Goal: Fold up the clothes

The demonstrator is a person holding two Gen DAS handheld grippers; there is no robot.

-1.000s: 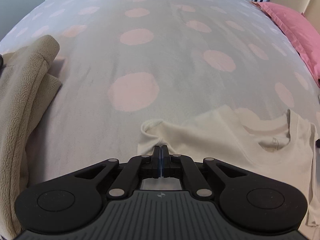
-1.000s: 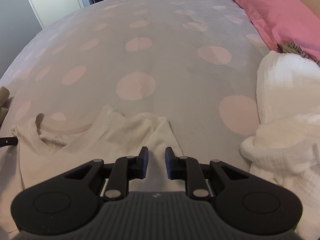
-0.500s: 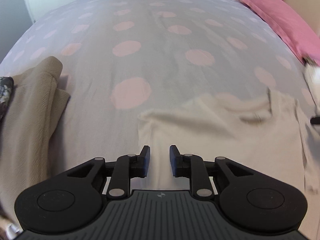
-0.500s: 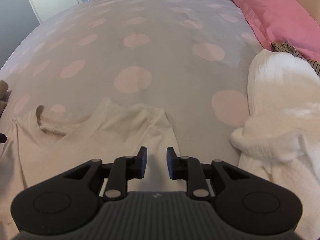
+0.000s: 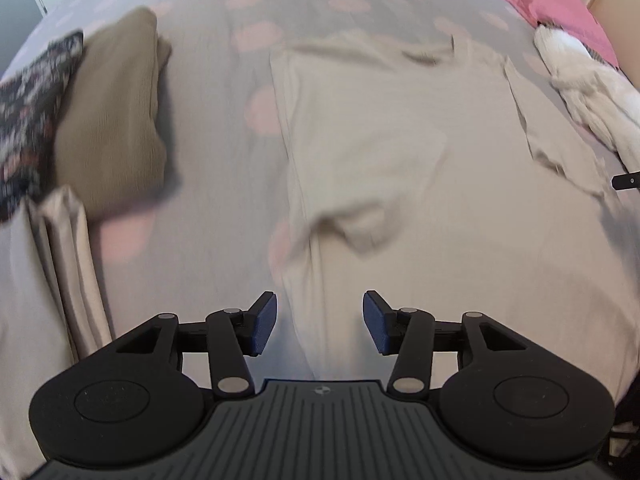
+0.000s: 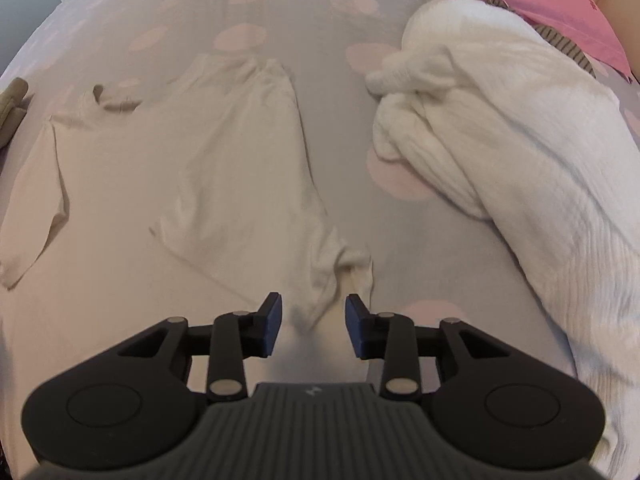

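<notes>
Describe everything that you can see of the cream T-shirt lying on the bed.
The cream T-shirt is a thin, soft-looking knit top with a round neckline at its far end. It lies spread on the dotted bed cover, front up, slightly wrinkled. Both short sleeves are folded inward over the body, so its sides run nearly straight. The open left gripper and the open right gripper are above its near part, neither holding it. A white knit garment lies beside it, apart.
</notes>
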